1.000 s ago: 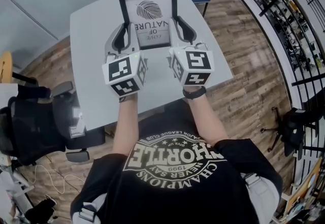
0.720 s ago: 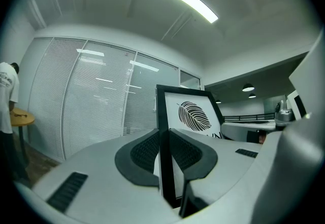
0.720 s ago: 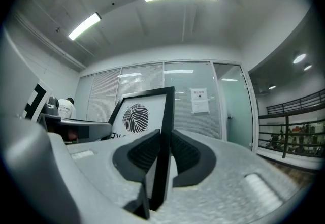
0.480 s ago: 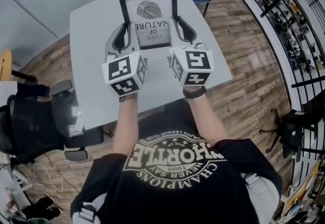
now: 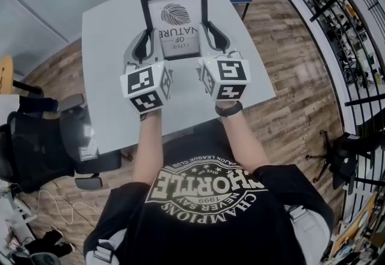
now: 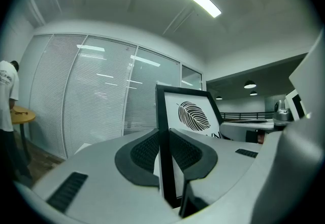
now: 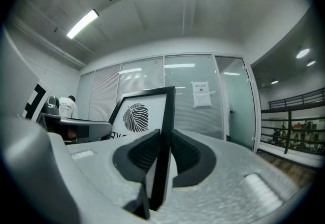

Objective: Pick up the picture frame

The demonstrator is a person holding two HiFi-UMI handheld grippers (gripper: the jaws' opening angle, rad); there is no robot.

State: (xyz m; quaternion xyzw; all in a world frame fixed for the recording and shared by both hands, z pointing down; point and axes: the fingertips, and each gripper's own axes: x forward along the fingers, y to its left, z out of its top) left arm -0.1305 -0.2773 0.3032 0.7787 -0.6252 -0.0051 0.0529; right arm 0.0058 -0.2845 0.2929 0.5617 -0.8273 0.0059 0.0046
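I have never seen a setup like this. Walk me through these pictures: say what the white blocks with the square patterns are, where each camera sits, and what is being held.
A person stands at a grey table with a hand-held clamp tool in each hand. The patterned cubes are part of those tools. The head view comes from a camera on the person's head, looking steeply down. The two gripper views come from cameras riding on the tools, looking along their jaws. The left gripper is closed on the left edge of a black picture frame with a leaf print, and the right gripper on its right edge. Each tool's own view shows its jaws pressing that thin edge. I cannot tell whether the frame is clear of the table.
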